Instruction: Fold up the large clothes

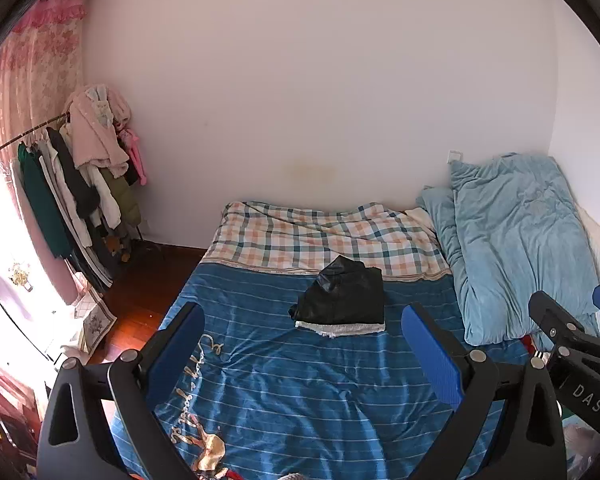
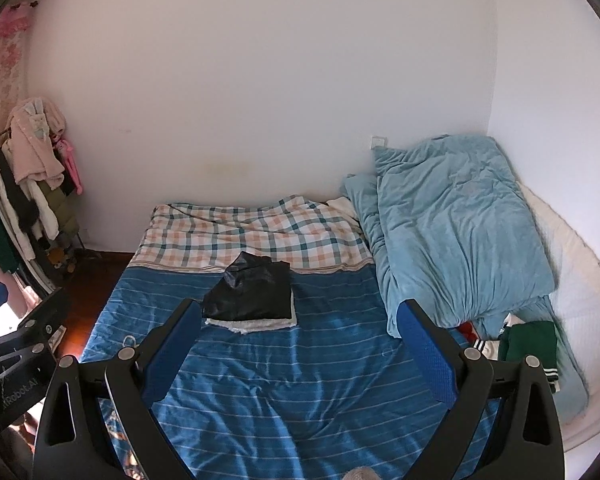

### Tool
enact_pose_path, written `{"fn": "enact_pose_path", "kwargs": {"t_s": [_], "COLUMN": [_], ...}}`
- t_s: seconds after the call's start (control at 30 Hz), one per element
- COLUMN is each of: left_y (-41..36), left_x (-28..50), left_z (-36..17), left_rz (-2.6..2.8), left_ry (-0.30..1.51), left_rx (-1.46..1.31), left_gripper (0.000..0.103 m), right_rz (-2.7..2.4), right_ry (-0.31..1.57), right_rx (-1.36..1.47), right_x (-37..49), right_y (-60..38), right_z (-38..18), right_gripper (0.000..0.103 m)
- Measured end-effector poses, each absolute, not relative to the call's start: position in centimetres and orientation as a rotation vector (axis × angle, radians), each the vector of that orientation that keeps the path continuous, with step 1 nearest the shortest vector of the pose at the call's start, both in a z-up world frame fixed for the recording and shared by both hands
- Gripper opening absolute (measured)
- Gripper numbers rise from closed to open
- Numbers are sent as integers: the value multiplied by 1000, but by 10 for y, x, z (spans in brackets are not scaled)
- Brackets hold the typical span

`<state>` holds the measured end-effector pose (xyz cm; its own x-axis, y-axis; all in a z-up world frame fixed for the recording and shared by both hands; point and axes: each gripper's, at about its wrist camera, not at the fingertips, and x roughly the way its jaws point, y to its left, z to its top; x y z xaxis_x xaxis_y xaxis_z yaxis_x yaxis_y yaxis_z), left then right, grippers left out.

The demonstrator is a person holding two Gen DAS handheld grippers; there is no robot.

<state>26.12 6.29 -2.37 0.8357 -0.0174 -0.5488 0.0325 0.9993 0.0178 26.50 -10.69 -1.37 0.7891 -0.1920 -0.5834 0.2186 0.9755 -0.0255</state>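
Note:
A folded black shiny garment (image 1: 344, 294) with a white fleecy lining showing along its near edge lies on the blue striped bedsheet (image 1: 300, 392); it also shows in the right wrist view (image 2: 252, 294). My left gripper (image 1: 302, 320) is open and empty, held above the sheet in front of the garment. My right gripper (image 2: 300, 316) is open and empty, also short of the garment. The right gripper shows at the right edge of the left wrist view (image 1: 572, 320). The left gripper shows at the left edge of the right wrist view (image 2: 24, 316).
A light blue quilt (image 2: 452, 232) is piled on the bed's right side against the wall. A checked sheet (image 2: 252, 236) covers the far end. Green and white clothes (image 2: 528, 344) lie by the quilt. A clothes rack (image 1: 80, 192) stands at far left on the wooden floor.

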Motion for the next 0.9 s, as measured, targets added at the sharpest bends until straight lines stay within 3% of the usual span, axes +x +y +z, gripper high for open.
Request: {"fn": "enact_pose_path", "kwargs": {"t_s": [0.9], "left_y": [62], "left_x": [250], "left_z": [-21], "left_rz": [-27], "left_ry": [580], "left_rx": [36], "left_gripper": [101], "right_rz": [-205], "right_ry": [628], "right_rx": [31], "right_x": [259], "right_y": [-114], "right_z": [-19], "right_gripper": [100]}}
